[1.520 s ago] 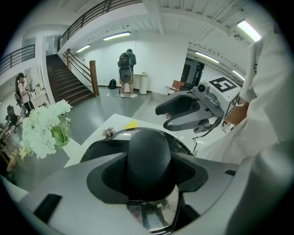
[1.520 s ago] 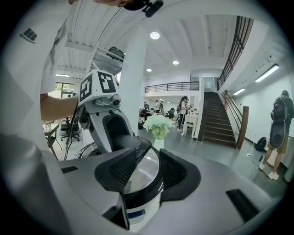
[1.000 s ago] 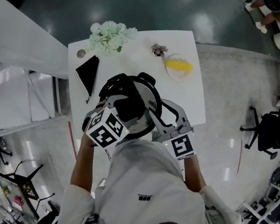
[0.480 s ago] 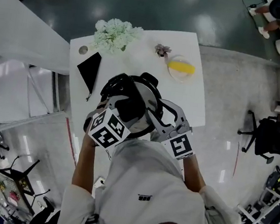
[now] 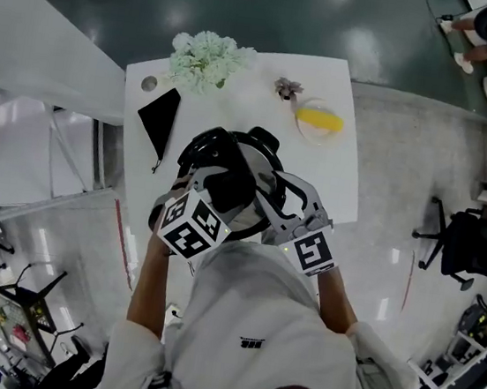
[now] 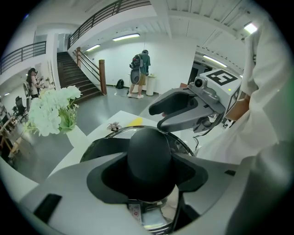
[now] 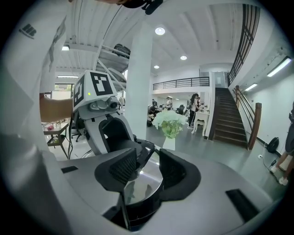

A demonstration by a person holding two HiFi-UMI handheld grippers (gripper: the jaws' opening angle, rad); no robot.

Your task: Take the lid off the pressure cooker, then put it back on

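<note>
The steel pressure cooker (image 5: 263, 167) stands on the white table (image 5: 339, 179), close to the front edge by my body. Its lid (image 6: 181, 143) is on, and the left gripper (image 6: 149, 175) is shut on the lid's black knob (image 6: 150, 153), coming from above and the left. In the head view the left gripper (image 5: 227, 183) hides the knob. The right gripper (image 7: 147, 167) is at the cooker's right side, jaws apart with bare ribbed pads, and shiny steel shows in the gap. From the left gripper view the right gripper (image 6: 158, 118) hovers just over the far rim.
At the table's far side are a bunch of pale flowers (image 5: 209, 60), a small plant (image 5: 283, 87) and a plate with a yellow object (image 5: 317, 119). A flat black pouch (image 5: 157, 123) lies left of the cooker. An office chair (image 5: 469, 241) stands on the floor to the right.
</note>
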